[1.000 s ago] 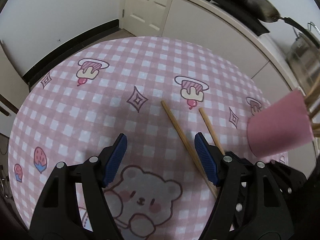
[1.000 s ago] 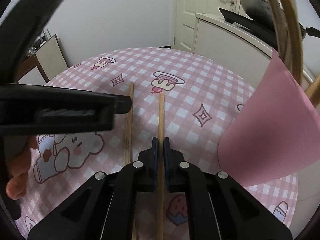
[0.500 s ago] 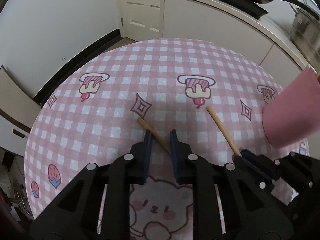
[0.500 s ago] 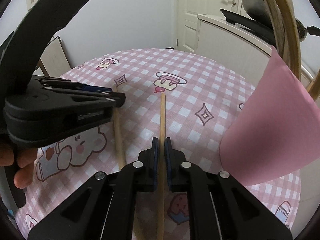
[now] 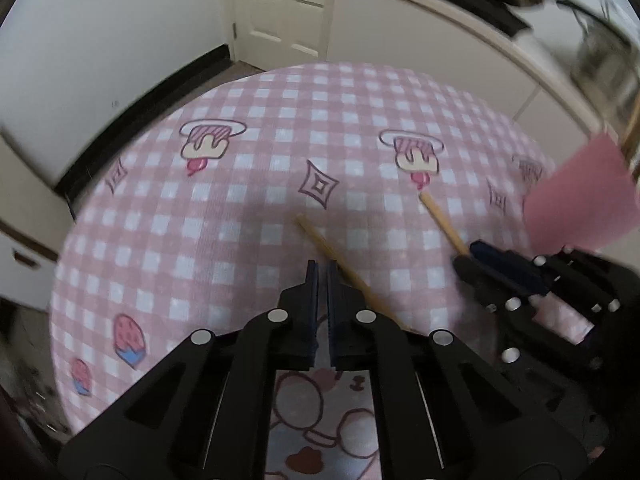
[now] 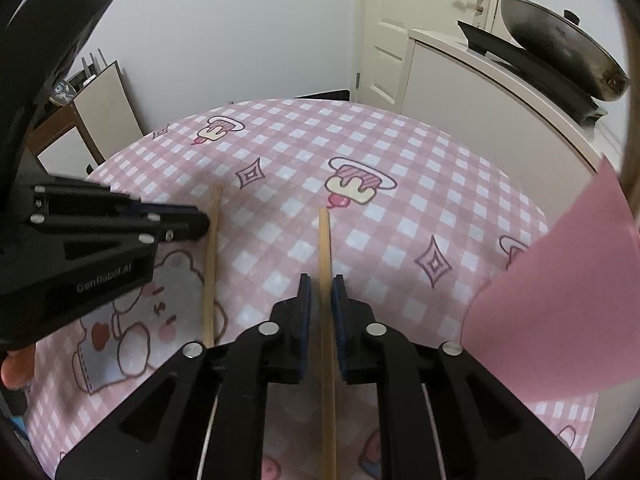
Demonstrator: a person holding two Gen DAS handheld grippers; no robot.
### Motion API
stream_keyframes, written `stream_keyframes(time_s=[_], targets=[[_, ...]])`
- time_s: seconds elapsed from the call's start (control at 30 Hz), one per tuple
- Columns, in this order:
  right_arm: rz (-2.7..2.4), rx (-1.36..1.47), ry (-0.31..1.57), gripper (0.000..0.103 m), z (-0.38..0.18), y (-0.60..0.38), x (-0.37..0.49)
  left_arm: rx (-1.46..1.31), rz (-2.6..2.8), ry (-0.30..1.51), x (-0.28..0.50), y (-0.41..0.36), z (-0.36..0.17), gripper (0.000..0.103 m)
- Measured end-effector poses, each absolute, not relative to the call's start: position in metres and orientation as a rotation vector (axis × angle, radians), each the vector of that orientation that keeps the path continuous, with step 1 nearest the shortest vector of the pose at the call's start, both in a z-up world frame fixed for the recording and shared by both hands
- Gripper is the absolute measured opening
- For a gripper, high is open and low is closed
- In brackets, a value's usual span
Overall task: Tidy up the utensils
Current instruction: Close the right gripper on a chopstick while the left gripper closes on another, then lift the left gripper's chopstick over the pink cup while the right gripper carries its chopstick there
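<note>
Crowding right: pink holder (image 6: 560, 300), wok (image 6: 560, 60)

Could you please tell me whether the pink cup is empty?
Not empty: a wooden stick pokes out of the pink cup at its top.

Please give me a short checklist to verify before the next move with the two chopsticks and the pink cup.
1. Left gripper clamps left chopstick: not ok; jaws shut, stick lies beside them.
2. Right gripper clamps right chopstick: not ok; jaws have just been opening, stick loose between them.
3. Chopsticks apart, not crossed: ok.
4. Pink cup mouth free to receive: cannot tell; cut off by the picture edge.
</note>
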State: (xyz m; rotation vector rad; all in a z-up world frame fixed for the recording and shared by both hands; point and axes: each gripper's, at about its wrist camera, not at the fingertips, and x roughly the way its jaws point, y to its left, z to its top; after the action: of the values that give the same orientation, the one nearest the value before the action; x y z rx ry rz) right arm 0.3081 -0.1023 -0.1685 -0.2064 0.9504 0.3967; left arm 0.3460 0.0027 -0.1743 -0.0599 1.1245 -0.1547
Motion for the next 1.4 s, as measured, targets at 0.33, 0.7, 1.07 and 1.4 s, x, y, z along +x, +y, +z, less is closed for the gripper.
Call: stream_keyframes(time_s=[0.33,0.7,1.07,1.4], targets=[[0.397,-0.197,0.954,0.013,-0.169,-0.107,0.308,-0.242,-0.206,1.153,0.344,0.012,-0.17,0.006],[0.403,-0.174,0.95,0.014,-0.169,-0.116,0.302,-0.152,-0.116,1.138,0.344,-0.007,-0.172,0.045],[0.404,-0.195,0.972,0.022,-0.167,-0.105,0.303,0.035,-0.1,1.088,0.356,-0.033,-0.176,0.007],[0.356,-0.22,1.001,0.008,-0.169,-0.094,0.322,-0.147,-0.204,1.075,0.34,0.011,-0.156,0.005]])
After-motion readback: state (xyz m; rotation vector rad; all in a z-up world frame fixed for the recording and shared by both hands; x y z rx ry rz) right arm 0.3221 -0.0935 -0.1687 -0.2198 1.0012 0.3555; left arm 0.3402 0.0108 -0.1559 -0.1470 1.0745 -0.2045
